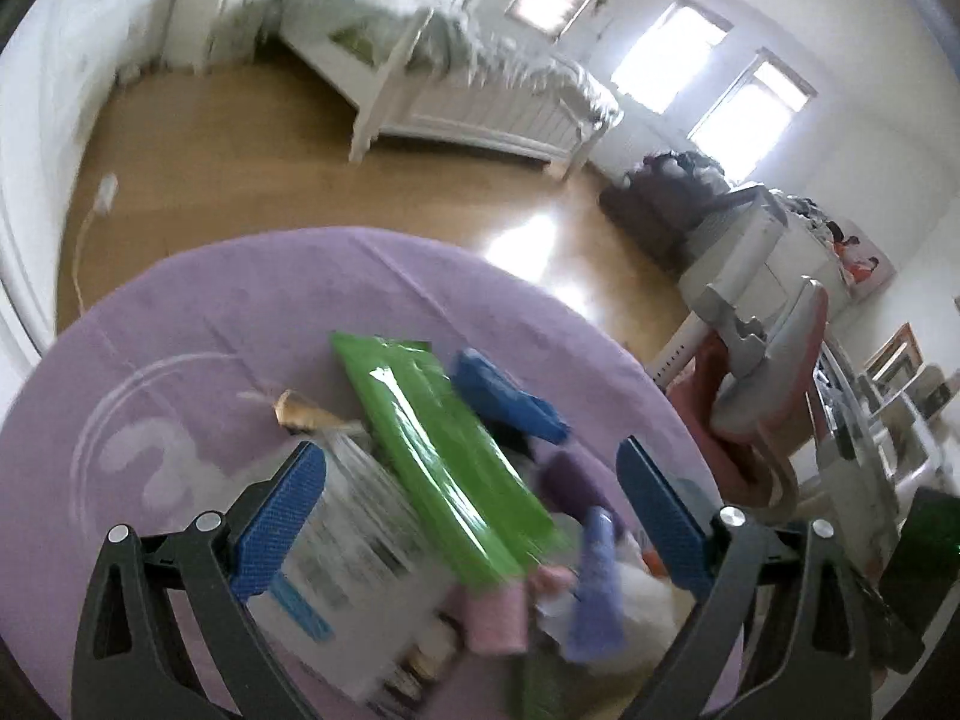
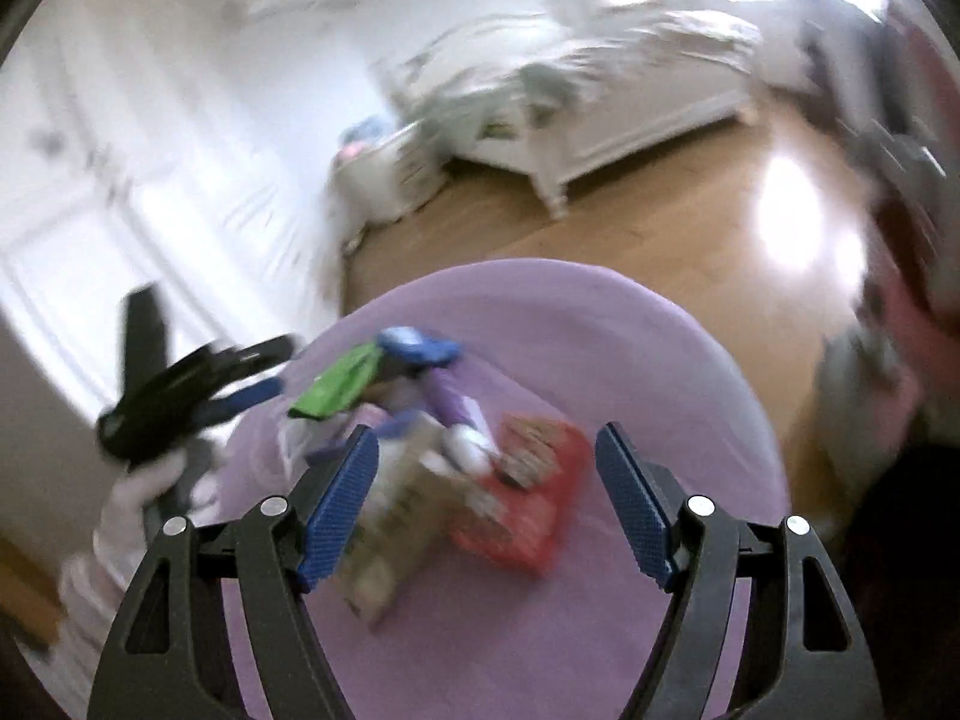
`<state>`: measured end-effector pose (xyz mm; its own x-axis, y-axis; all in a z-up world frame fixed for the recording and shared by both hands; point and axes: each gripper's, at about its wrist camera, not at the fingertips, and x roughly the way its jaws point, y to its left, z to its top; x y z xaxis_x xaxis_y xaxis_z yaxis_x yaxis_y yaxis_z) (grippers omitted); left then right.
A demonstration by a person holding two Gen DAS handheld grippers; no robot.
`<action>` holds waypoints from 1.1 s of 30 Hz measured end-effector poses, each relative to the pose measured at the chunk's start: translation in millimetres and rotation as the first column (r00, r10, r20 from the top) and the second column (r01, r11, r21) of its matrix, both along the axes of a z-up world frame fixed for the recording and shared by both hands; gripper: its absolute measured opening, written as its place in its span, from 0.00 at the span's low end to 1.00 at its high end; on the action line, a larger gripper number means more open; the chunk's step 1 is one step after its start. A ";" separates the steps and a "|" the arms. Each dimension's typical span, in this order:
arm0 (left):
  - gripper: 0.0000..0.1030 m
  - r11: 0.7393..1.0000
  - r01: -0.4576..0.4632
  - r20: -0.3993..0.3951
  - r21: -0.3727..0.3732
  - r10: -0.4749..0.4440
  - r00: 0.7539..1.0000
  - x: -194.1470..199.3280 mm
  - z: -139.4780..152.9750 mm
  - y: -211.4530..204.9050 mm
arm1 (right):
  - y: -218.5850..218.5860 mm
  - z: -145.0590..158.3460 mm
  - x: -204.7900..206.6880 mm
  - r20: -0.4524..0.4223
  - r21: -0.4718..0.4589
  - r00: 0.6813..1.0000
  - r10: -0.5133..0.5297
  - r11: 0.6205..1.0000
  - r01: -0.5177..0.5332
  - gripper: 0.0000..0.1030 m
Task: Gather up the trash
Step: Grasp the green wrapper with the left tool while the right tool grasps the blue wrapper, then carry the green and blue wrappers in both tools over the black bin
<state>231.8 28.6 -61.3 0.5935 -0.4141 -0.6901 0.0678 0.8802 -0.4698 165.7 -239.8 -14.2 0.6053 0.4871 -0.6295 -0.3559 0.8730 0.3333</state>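
Observation:
A pile of trash lies on a round table under a purple cloth (image 1: 180, 312). In the left wrist view it holds a long green wrapper (image 1: 438, 450), a blue wrapper (image 1: 510, 396), a small gold wrapper (image 1: 300, 411), a white printed packet (image 1: 354, 546) and pink and lavender pieces. My left gripper (image 1: 469, 449) hovers open over the pile with nothing clamped. In the blurred right wrist view my right gripper (image 2: 486, 433) stands open above a red packet (image 2: 522, 516) and a pale printed packet (image 2: 396, 516). The left gripper (image 2: 279, 367) shows there at the table's left rim, held by a white-sleeved hand (image 2: 132, 492).
Wooden floor (image 1: 240, 180) surrounds the table. A white bed (image 1: 468, 84) stands at the far side, with a white nightstand (image 1: 198, 24) beside it. A grey and pink chair (image 1: 762, 348) is close to the table's right edge. A white cable (image 1: 84, 240) lies on the floor at left.

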 end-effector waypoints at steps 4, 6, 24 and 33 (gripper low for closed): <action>0.72 0.998 0.061 -0.090 0.005 -0.061 0.994 35.2 -19.1 3.8 | 57.4 5.0 53.0 -0.013 -0.158 0.992 0.124 0.980 -0.124 0.57; 0.68 0.997 0.073 -0.140 -0.001 -0.072 0.987 45.2 -29.5 5.3 | 79.8 -0.7 76.3 -0.035 -0.233 0.984 0.175 0.956 -0.179 0.57; 0.39 0.992 0.124 -0.118 0.003 -0.123 0.985 26.0 -41.7 5.9 | 148.3 -55.5 145.4 -0.148 -0.363 0.944 0.296 0.871 -0.330 0.06; 0.10 0.991 0.133 0.033 -0.008 -0.132 0.991 -1.9 -10.6 -11.9 | 72.8 -16.9 109.9 -0.083 -0.146 0.980 0.180 0.971 -0.191 0.06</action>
